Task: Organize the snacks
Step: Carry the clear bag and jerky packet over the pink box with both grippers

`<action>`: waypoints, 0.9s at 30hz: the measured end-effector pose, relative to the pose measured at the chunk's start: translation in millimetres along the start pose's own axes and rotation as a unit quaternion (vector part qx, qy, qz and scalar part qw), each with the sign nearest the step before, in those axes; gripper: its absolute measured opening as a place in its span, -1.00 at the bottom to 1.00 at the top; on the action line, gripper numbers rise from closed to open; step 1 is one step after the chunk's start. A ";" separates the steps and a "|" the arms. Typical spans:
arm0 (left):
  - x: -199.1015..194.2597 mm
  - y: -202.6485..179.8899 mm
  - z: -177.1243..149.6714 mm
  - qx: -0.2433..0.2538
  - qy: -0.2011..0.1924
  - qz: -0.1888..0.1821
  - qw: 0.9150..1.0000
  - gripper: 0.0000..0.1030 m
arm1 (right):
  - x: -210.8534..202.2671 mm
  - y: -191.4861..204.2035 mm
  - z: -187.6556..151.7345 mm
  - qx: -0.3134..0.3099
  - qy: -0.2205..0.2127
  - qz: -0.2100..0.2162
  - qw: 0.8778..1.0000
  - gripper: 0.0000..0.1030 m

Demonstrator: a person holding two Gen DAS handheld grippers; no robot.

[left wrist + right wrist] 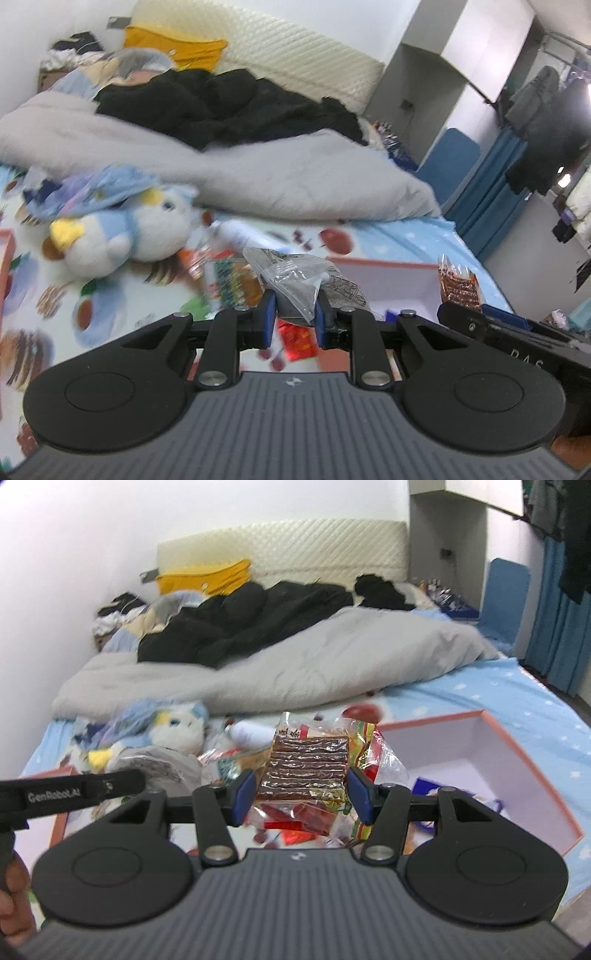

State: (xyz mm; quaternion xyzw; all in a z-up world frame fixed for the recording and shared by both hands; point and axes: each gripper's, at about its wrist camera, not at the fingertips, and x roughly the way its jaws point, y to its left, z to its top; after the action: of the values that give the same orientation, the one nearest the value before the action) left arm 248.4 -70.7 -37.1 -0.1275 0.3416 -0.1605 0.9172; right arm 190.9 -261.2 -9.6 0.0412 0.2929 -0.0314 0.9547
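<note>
A bed (461, 701) with a fruit-print sheet carries a grey duvet (295, 664); on the sheet lies an open pink-rimmed box (517, 753); beside it a heap of snack packets (373, 753) and a plush toy (122, 236); the right tongs (302, 794) grip a clear packet of brown strips (306, 764) above the heap; the left tongs (295, 314) pinch a clear printed bag (299, 280) over the sheet.
</note>
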 end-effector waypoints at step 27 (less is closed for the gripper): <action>141.4 -171.3 -21.5 0.081 0.090 -0.079 0.989 -0.52 | 46.2 -175.5 -17.4 0.083 0.053 -0.087 0.991 0.11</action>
State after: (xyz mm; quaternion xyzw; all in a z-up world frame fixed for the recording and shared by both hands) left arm 299.7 -284.2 -76.9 -0.0647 0.3978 -0.2708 0.8742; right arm 204.7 -435.7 -60.4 0.0960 0.3423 -0.1360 0.9247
